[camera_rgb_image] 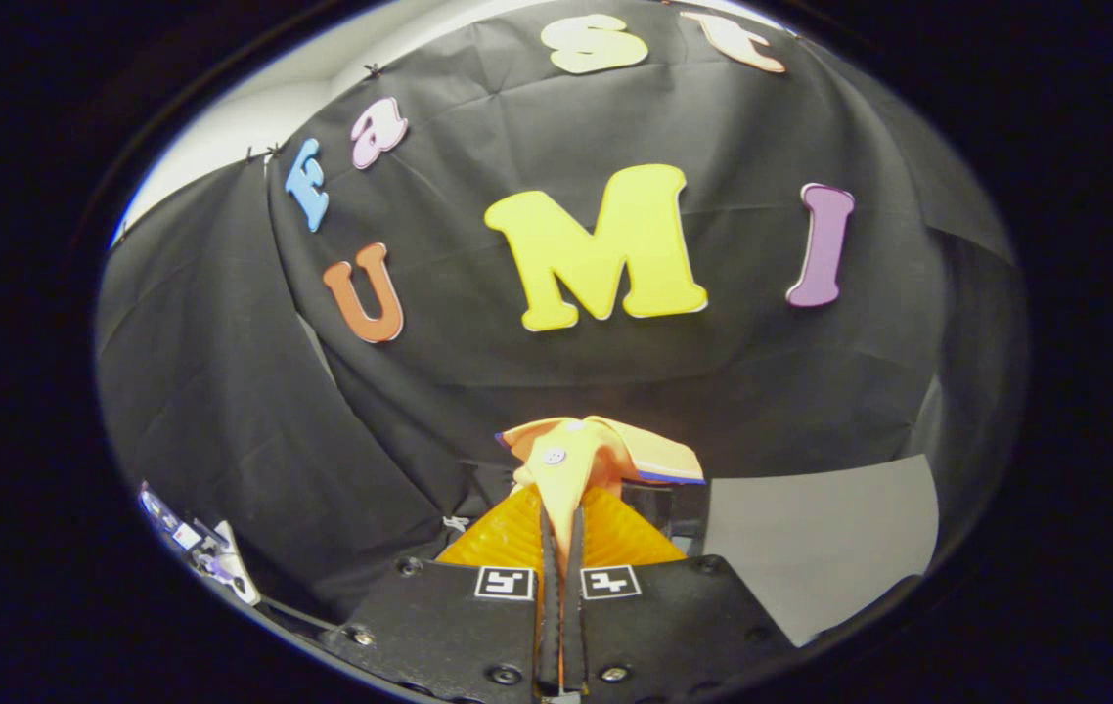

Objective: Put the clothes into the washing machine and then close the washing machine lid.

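gripper view:
gripper (pixel 562 533): fingers pressed together, clamped on the cloth (pixel 584 458), which you're holding up in the air.
cloth: orange garment with a button, pinched between the fingers, bunched just past the tips.
washer: can't place it from here.
risk: grip looks thin, only a fold of fabric; my guess is a quick swing pulls it loose. The loose end could also catch on the washer rim.
surface: grey table (pixel 816 548) off beside the fingers.
room: black cloth wall beyond, small clutter (pixel 195 548) low on the other side.

I have the garment (pixel 584 458) pinched between my gripper's (pixel 562 533) closed fingers, bunching just ahead of them, booth wall (pixel 517 391) behind.
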Tool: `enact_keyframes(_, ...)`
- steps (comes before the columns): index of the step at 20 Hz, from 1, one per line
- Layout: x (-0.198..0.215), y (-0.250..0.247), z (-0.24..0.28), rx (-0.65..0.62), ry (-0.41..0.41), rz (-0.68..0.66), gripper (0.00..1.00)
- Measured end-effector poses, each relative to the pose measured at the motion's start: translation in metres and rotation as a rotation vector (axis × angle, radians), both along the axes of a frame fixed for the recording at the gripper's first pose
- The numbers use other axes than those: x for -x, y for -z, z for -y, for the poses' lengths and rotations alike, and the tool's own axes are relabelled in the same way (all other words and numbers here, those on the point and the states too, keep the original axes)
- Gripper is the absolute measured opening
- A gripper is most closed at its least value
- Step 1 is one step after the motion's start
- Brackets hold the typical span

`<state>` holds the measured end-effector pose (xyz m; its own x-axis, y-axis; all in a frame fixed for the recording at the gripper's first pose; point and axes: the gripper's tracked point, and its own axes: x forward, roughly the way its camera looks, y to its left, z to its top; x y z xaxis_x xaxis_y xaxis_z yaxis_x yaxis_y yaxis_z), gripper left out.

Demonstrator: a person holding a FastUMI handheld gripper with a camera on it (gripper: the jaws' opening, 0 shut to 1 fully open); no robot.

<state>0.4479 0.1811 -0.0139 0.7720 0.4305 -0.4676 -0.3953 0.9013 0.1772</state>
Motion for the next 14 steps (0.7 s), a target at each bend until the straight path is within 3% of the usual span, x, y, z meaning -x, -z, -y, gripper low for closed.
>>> enact_keyframes(14, -0.01, 0.098, -0.087, 0.053, -0.055, -0.13, 0.05)
